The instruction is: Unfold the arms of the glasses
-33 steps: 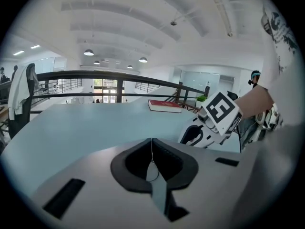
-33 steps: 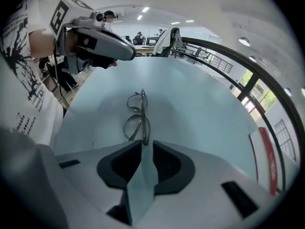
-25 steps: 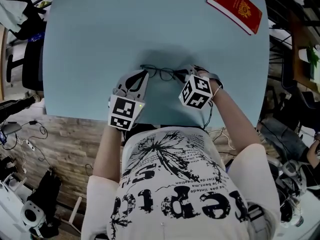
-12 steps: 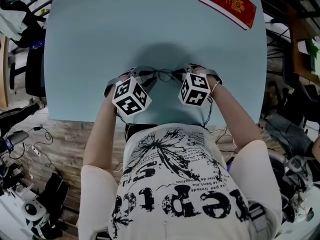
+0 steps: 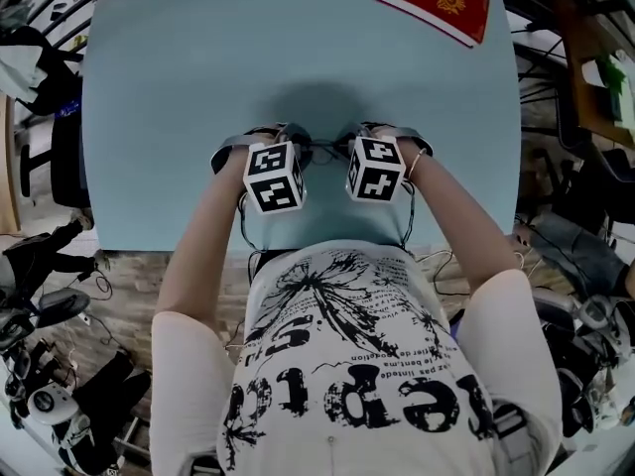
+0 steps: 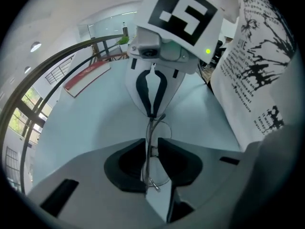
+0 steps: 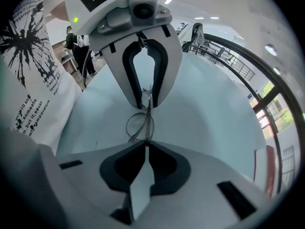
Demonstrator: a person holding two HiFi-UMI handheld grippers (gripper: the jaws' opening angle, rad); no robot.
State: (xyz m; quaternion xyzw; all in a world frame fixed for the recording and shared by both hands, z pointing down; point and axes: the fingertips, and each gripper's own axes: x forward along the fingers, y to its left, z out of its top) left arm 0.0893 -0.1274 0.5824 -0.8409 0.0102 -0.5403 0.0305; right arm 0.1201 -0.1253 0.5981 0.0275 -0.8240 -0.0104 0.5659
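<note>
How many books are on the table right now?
1. The red book lies at the far right corner of the table, partly past the head view's top edge. No others show.

Lab: tangled cables (image 5: pixel 97 284), floor gear (image 5: pixel 45 405)

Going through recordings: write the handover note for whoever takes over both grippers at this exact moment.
Left gripper: open, its fingers have just been opening; the glasses stand between them, unpinched.
Right gripper: shut on the glasses' other end.
Glasses: between both grippers, over the table's near middle.
Done: right grip holds. Whether either arm is unfolded cannot be told.
To do: take an arm, swing it out, then the other.
</note>
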